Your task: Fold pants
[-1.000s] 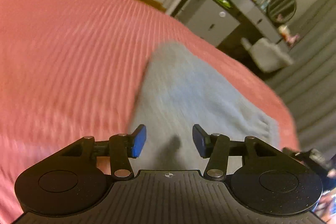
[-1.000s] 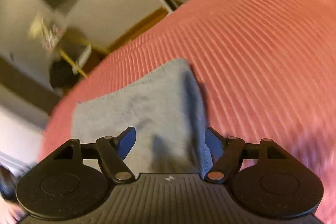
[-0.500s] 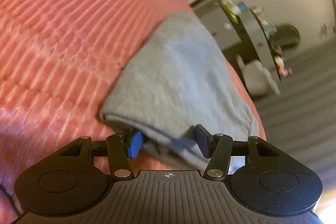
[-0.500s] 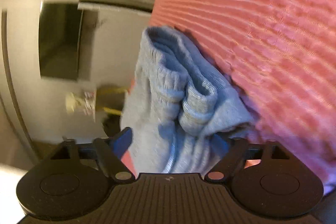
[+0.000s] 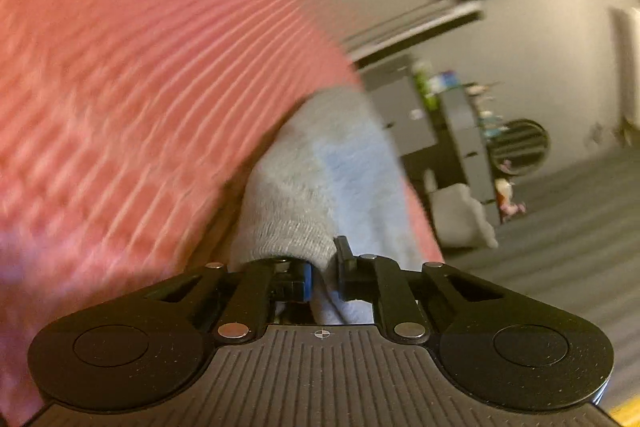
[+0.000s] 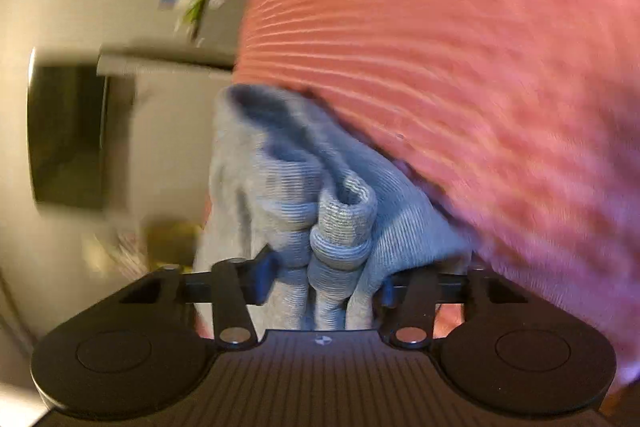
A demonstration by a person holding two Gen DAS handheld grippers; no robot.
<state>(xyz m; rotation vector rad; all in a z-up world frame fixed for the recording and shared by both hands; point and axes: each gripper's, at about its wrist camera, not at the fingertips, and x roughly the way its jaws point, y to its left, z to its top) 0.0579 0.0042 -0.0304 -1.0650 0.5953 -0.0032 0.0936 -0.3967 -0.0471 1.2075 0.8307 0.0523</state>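
- The jaws of the left gripper are pressed almost all the way together, and they pinch a thin fold of the grey pants.
- The jaws of the right gripper are closing. A thick bunch of the pants sits between them, with the ribbed waistband folded up in rolls, and both pads touch the cloth.
- The pants lie on a bed with a pink ribbed bedspread. From each pair of jaws, the grey cloth runs straight ahead and away.
- In the left view, the pink bedspread is to the left of the jaws. In the right view, it is to the right of the jaws and above them.
- Far past the left jaws stands a grey cabinet with small things on top. It is blurry.
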